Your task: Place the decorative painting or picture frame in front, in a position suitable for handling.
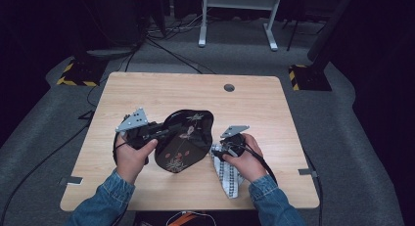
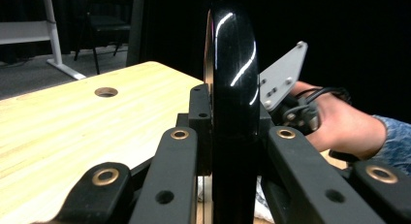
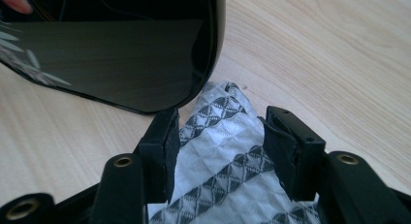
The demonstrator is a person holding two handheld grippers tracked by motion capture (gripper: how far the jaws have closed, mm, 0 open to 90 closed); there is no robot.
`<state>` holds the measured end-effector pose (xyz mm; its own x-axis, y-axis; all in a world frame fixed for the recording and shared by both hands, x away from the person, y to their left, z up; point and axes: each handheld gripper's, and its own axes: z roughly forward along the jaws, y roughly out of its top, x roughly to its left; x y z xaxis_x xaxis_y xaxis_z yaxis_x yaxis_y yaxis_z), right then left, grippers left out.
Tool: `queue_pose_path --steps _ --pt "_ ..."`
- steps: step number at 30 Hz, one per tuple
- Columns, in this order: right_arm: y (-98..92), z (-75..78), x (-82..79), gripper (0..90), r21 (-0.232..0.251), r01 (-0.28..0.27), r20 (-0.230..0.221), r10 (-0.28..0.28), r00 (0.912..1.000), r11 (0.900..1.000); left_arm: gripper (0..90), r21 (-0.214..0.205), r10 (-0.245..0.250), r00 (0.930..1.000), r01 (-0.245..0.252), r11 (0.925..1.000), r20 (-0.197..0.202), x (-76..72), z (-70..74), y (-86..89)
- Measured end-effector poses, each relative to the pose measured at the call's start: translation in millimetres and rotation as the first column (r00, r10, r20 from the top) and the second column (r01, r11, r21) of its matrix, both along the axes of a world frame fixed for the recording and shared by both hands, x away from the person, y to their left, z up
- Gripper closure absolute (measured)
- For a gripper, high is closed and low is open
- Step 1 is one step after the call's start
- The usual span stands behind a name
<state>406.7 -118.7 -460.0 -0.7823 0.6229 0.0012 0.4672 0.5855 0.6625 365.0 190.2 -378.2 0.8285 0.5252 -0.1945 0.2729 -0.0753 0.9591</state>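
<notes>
A glossy black tray (image 1: 188, 138) with painted flowers is tilted up over the middle of the wooden table (image 1: 161, 89). My left gripper (image 1: 169, 132) is shut on its left rim. In the left gripper view the tray (image 2: 232, 88) stands edge-on between the closed jaws of the left gripper (image 2: 232, 117). A white cloth (image 1: 229, 179) with grey patterned stripes lies at the front right. My right gripper (image 1: 218, 150) is at the cloth's far end, beside the tray's right edge. In the right gripper view, the right gripper (image 3: 218, 132) is open, with the cloth (image 3: 218, 151) between the jaws and the tray (image 3: 121, 54) just beyond.
A round cable hole (image 1: 229, 87) sits near the table's far edge. Beyond the table stand a white desk frame (image 1: 237, 20) and two bases with yellow-black tape (image 1: 78, 74), and cables run across the grey floor. Bare wood lies left and right of my hands.
</notes>
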Motion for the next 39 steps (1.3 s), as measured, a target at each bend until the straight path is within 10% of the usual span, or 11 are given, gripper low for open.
queue_pose_path --steps 15,21,26,39 --pt "4.4 -24.2 3.9 44.6 -0.062 0.008 -0.029 -0.010 0.9995 0.9981 79.9 -0.012 -0.003 0.9999 0.003 0.9999 -0.010 1.4 -0.8 -0.6" --pt "-7.1 -19.2 3.7 74.3 -0.079 0.036 -0.074 -0.042 0.9964 0.9963 80.0 -0.016 0.003 1.0000 -0.003 0.9999 0.001 2.1 -1.5 -2.5" --pt "-14.7 -17.7 5.0 81.0 -0.070 0.064 -0.094 -0.070 0.9931 0.9955 80.2 -0.011 0.014 0.9998 -0.014 0.9998 0.010 2.1 -0.9 -6.5" --pt "-52.4 23.0 0.8 82.2 0.053 0.141 0.037 -0.143 0.9890 0.9886 80.3 -0.028 0.016 0.9997 -0.016 0.9995 0.020 12.4 -1.3 -17.4"
